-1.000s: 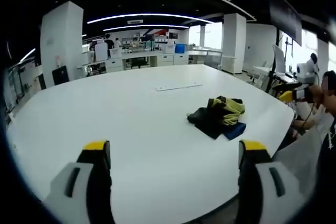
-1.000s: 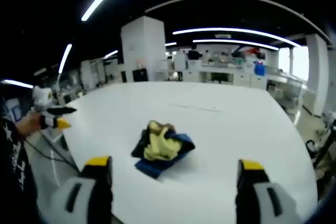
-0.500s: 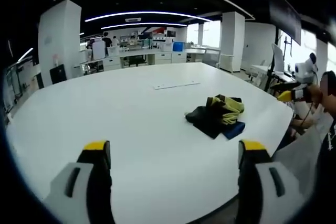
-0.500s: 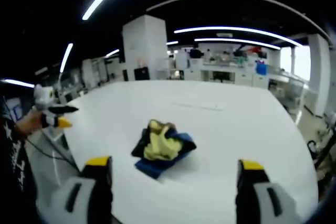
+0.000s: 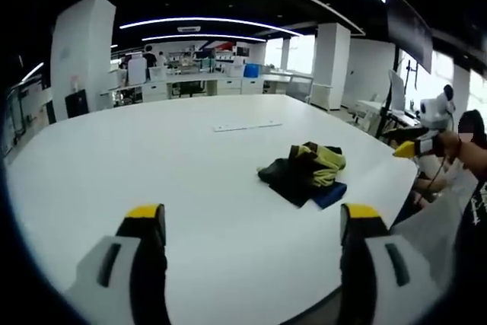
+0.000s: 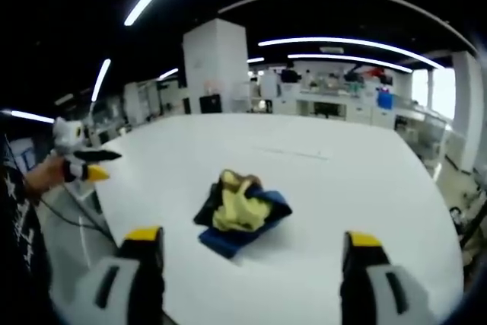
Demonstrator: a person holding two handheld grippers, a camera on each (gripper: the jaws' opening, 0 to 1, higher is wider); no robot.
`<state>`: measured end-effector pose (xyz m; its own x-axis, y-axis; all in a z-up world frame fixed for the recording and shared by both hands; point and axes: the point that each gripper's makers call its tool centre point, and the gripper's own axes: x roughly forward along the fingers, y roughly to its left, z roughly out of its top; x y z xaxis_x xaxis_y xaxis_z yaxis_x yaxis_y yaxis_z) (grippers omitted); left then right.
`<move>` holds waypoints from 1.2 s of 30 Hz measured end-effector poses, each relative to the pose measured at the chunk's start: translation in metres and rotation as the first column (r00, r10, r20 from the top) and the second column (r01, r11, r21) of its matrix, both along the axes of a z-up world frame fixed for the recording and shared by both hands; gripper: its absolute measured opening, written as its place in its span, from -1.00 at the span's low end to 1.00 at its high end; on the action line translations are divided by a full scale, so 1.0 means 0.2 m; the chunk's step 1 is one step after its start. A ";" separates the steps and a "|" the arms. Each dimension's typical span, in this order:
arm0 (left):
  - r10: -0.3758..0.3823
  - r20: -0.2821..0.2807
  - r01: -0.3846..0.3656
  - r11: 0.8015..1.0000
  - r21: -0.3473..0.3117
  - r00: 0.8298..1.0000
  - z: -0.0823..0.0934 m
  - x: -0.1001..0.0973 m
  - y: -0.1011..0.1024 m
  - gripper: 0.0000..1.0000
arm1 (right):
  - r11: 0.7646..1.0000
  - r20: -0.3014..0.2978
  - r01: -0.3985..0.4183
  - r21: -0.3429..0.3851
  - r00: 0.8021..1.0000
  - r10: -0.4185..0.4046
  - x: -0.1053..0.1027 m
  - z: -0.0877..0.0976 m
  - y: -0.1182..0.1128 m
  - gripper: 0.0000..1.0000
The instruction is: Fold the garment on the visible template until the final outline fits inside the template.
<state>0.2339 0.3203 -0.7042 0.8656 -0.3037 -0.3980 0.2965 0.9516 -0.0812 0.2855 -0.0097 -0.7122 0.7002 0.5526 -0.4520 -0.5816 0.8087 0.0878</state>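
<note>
A crumpled garment pile (image 5: 304,173), black, yellow and blue, lies on the white table (image 5: 152,157) near its right edge. In the right gripper view the same pile (image 6: 242,211) sits just beyond and between the jaws. My left gripper (image 5: 253,215) is open with nothing between its yellow-tipped jaws, well short of the pile. My right gripper (image 6: 253,237) is open and holds nothing, hovering over the table edge. A faint thin line (image 5: 247,125) marks the table farther back. A hand holds the right gripper (image 5: 405,146) off the table's right edge. The left gripper (image 6: 97,165) shows at the left, off the table.
White pillars (image 5: 76,51), desks and shelves (image 5: 198,81) stand behind the table. A person's dark sleeve (image 6: 19,249) shows at the left of the right gripper view. The table edge (image 5: 380,188) curves close to the garment.
Both cameras have drifted a little, so the pictures shift slightly. The garment lies as before and both grippers stay open.
</note>
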 end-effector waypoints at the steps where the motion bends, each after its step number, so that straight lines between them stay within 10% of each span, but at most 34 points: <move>1: 0.000 -0.001 0.000 1.000 0.002 1.000 0.00 0.00 0.00 0.83 | 1.000 -0.003 -0.002 0.002 1.000 0.002 0.00 -0.01 0.00 0.94; 36: -0.198 -0.009 0.197 0.978 -0.068 0.980 -0.06 0.26 -0.35 0.27 | 0.996 -0.011 -0.084 0.042 0.996 0.084 0.29 -0.07 0.12 0.15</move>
